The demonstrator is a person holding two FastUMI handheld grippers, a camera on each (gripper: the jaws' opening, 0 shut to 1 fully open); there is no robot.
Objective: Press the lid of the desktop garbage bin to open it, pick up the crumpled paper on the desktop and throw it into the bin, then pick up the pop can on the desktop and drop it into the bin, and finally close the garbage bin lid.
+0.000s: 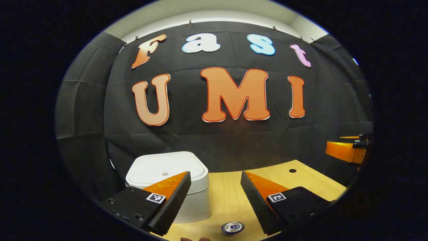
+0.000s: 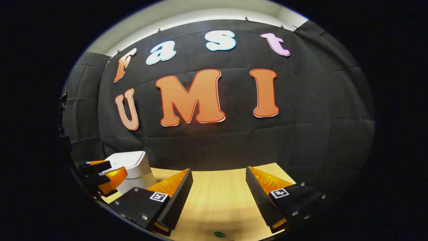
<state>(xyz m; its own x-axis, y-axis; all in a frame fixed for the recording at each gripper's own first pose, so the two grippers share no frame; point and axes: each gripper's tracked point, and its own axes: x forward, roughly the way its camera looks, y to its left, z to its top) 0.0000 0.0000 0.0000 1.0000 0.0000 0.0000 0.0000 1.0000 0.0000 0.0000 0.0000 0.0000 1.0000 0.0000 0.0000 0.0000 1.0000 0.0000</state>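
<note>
A white desktop bin (image 1: 170, 177) with its lid down stands on the wooden table (image 1: 227, 197), just behind the left finger of my left gripper (image 1: 215, 182). That gripper is open with nothing between its fingers. The top of a pop can (image 1: 232, 228) shows low in the left gripper view, between and below the fingers. In the right gripper view my right gripper (image 2: 219, 179) is open and empty above the table (image 2: 217, 201). The bin (image 2: 132, 167) stands at its far left, with the left gripper (image 2: 100, 175) in front of it. The right gripper (image 1: 347, 150) appears at the right edge of the left gripper view.
A small dark hole (image 1: 292, 170) marks the tabletop toward the right. A small green thing (image 2: 219, 234) lies at the bottom of the right gripper view. The black cloth wall closes off the back of the table.
</note>
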